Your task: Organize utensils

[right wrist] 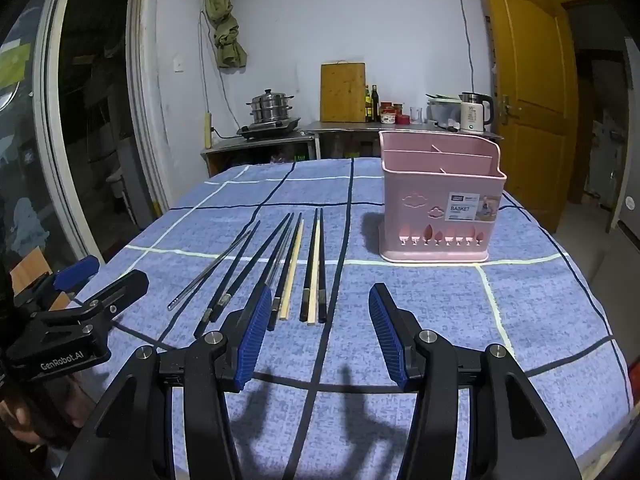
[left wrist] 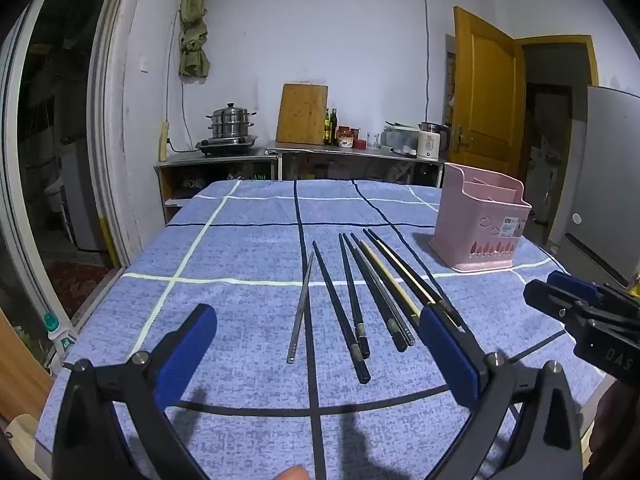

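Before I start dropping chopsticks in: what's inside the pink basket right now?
The pink basket shows only its own divider walls near the rim; no utensil pokes out. The compartment floors are hidden by the front wall, so something short lying inside can't be ruled out.

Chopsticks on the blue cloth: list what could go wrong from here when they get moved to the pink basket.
1. The chopsticks lie packed side by side, some touching; the open right tool may pinch several or nudge neighbours.
2. The pink basket looks light; a stick hitting its rim might tip it.
3. The thin metal chopstick lies flat and may slip.
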A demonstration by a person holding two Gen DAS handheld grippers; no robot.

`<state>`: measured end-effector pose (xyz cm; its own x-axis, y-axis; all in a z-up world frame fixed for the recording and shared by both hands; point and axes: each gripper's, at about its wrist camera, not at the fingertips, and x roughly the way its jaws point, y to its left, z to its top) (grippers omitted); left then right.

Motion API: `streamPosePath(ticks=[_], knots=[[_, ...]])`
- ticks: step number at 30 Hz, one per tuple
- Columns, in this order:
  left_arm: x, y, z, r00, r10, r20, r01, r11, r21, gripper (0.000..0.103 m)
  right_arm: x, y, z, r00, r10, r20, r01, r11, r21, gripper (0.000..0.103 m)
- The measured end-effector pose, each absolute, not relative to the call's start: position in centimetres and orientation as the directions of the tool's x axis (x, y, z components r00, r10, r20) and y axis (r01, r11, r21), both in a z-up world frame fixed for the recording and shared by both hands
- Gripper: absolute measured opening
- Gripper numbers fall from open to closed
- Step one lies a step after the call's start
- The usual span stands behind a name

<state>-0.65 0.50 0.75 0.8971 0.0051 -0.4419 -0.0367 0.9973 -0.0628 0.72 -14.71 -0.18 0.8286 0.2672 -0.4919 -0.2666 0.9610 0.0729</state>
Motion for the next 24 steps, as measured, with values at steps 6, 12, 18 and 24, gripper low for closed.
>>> streamPosePath(ticks=[6, 12, 18, 24], knots=[[-0.74, 0.39, 0.84, 0.900, 0.013, -0.435, -0.043, 0.997, -0.060, 0.103, 0.56, -14.71, -0.14, 0.832, 0.264, -0.488, -0.262, 0.962, 0.074, 0.052], [-0.72, 0.41, 0.92, 0.902, 0.016, -0.432, -0.046, 0.997, -0.058, 0.103, 0.57, -14.79, 0.01, 0.834, 0.260, -0.486, -0.256, 0.964, 0.076, 0.052], [-0.80, 0.49, 0.94, 0.902, 0.018, -0.431, -0.048, 0.997, -0.059, 0.103, 0.51, -14.83, 0.05, 0.835, 0.259, -0.485, -0.255, 0.964, 0.076, 0.052], [-0.81, 0.43, 0.92, 0.902, 0.016, -0.431, -0.046, 0.997, -0.058, 0.103, 0.52, -14.82, 0.08, 0.834, 0.261, -0.486, -0.256, 0.964, 0.078, 0.052]])
